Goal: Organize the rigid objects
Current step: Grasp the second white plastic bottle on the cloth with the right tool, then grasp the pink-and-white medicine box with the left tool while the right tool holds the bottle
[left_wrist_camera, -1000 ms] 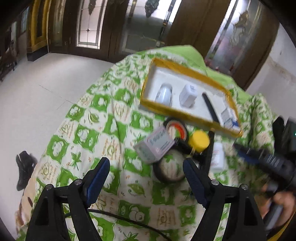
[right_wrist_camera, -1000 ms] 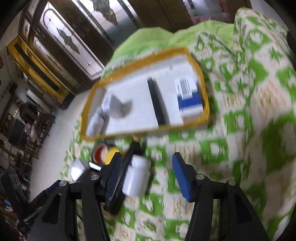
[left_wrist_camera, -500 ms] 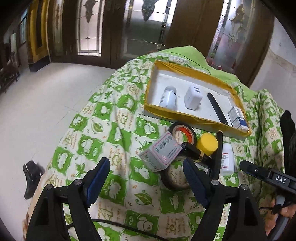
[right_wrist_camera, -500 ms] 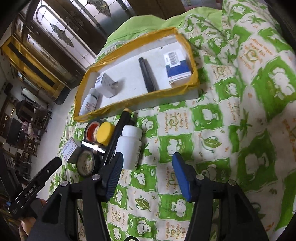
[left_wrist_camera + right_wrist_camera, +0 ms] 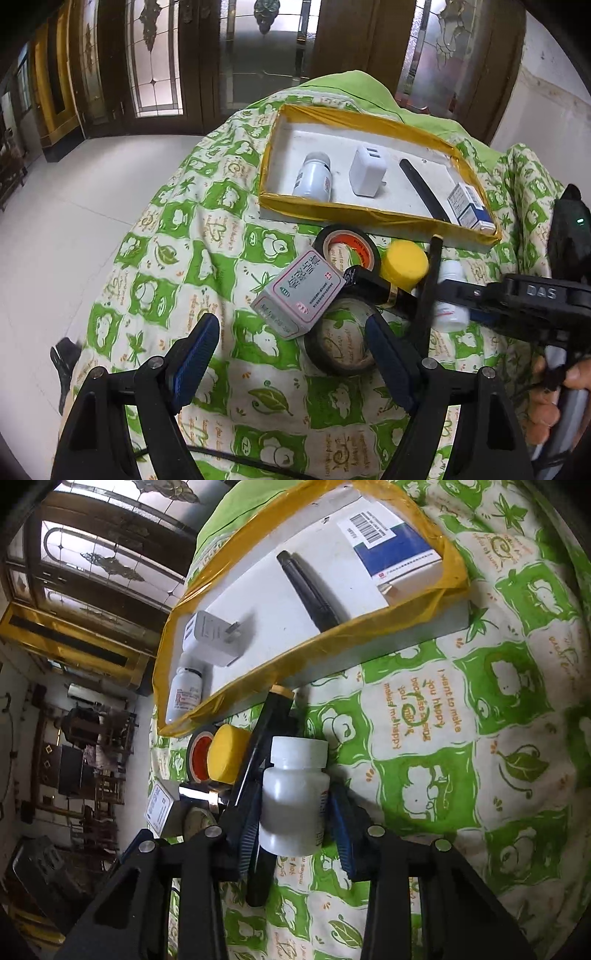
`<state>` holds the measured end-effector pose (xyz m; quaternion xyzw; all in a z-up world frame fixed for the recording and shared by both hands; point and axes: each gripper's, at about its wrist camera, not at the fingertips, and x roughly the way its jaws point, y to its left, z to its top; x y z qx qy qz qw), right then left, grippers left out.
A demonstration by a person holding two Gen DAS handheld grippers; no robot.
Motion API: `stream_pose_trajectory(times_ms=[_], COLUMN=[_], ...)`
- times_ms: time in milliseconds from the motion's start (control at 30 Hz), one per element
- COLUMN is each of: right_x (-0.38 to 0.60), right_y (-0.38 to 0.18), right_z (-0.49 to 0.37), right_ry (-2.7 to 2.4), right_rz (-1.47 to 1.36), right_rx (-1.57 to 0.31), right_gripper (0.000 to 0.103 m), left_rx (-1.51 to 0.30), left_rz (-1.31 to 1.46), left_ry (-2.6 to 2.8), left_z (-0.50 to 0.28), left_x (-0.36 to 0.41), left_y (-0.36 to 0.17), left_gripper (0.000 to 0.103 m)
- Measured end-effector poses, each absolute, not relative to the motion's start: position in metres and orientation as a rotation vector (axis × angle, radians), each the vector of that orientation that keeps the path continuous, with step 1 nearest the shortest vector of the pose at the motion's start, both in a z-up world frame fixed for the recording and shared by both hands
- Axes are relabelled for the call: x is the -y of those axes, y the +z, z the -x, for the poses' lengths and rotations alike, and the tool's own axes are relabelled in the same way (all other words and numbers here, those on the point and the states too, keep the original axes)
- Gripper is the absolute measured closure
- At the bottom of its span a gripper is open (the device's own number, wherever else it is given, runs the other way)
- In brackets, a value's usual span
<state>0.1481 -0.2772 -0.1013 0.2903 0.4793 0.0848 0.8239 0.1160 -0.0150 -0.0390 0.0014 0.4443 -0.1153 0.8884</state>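
A white pill bottle (image 5: pixel 295 794) lies on the green patterned cloth between the blue pads of my right gripper (image 5: pixel 293 821). Its jaws are closing, and both pads are against the bottle's sides. The left wrist view shows the same bottle (image 5: pixel 452 295) at the right gripper's tips. My left gripper (image 5: pixel 290 325) stands open and empty above a grey-pink carton (image 5: pixel 299 291) and a black tape roll (image 5: pixel 340 343). The yellow-rimmed tray (image 5: pixel 317 212) holds a small bottle (image 5: pixel 314 177), a white charger (image 5: pixel 367 173), a black pen (image 5: pixel 424 192) and a blue-white box (image 5: pixel 469 206).
Between tray and grippers lie a red-cored tape roll (image 5: pixel 347 243), a yellow cap (image 5: pixel 404 262), a black-and-gold tube (image 5: pixel 380 288) and a long black stick (image 5: pixel 258 760) beside the bottle. The cloth drops to a pale floor (image 5: pixel 74 206) on the left. A hand (image 5: pixel 546 406) holds the right gripper.
My right gripper has come down over the white bottle and narrowed its jaws onto it. The left gripper has drifted slightly closer to the carton, jaws unchanged.
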Motion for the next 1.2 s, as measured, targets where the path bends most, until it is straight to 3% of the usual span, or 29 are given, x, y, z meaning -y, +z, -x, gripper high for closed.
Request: stream_pose_trajectory(times_ms=[167, 200, 233, 267, 467, 500, 700, 767, 800, 833, 867, 933, 1200], right_x=[0.278, 0.278, 0.278, 0.279, 0.278, 0.277, 0.271, 0.273, 0.273, 0.273, 0.274, 0.276, 0.274], right_y=[-0.088, -0.087, -0.084, -0.084, -0.095, -0.095, -0.095, -0.093, -0.093, -0.092, -0.092, -0.093, -0.092], right_z=[-0.129, -0.125, -0.121, -0.115, -0.098, -0.097, -0.096, -0.096, -0.096, -0.096, -0.094, -0.093, -0.091], right_ry=[0.169, 0.166, 0.164, 0.167, 0.183, 0.182, 0.15, 0.148, 0.146, 0.144, 0.144, 0.143, 0.143], right_rz=[-0.593, -0.591, -0.593, -0.609, -0.638, -0.63, -0.57, -0.572, -0.571, -0.571, -0.572, -0.574, -0.566], right_rx=[-1.018, -1.02, -1.022, -1.026, -1.072, -1.073, -1.064, -1.062, -1.059, -1.056, -1.055, -1.057, -1.06], right_gripper=[0.067, 0.067, 0.067, 0.067, 0.067, 0.067, 0.067, 0.067, 0.067, 0.067, 0.067, 0.067, 0.067], left_rx=[-0.901, -0.91, -0.93, -0.959, -0.956, -0.962, -0.996, -0.988, -0.985, -0.975, -0.95, -0.88, -0.894], left_rz=[-0.092, -0.097, -0.096, -0.084, -0.019, -0.004, 0.008, 0.069, 0.101, 0.126, 0.136, 0.125, -0.084], left_ry=[-0.246, -0.247, -0.251, -0.257, -0.27, -0.28, -0.254, -0.251, -0.255, -0.247, -0.235, -0.232, -0.243], left_z=[-0.126, -0.129, -0.132, -0.136, -0.127, -0.123, -0.113, -0.114, -0.115, -0.116, -0.115, -0.116, -0.161], left_x=[0.026, 0.027, 0.027, 0.025, 0.016, 0.015, 0.012, 0.003, -0.001, -0.004, -0.006, -0.005, 0.023], left_y=[-0.043, -0.046, -0.05, -0.054, -0.046, -0.044, -0.043, -0.04, -0.039, -0.037, -0.035, -0.027, -0.04], left_gripper=[0.021, 0.03, 0.05, 0.057, 0.067, 0.09, 0.092, 0.084, 0.059, 0.027, 0.019, 0.013, 0.013])
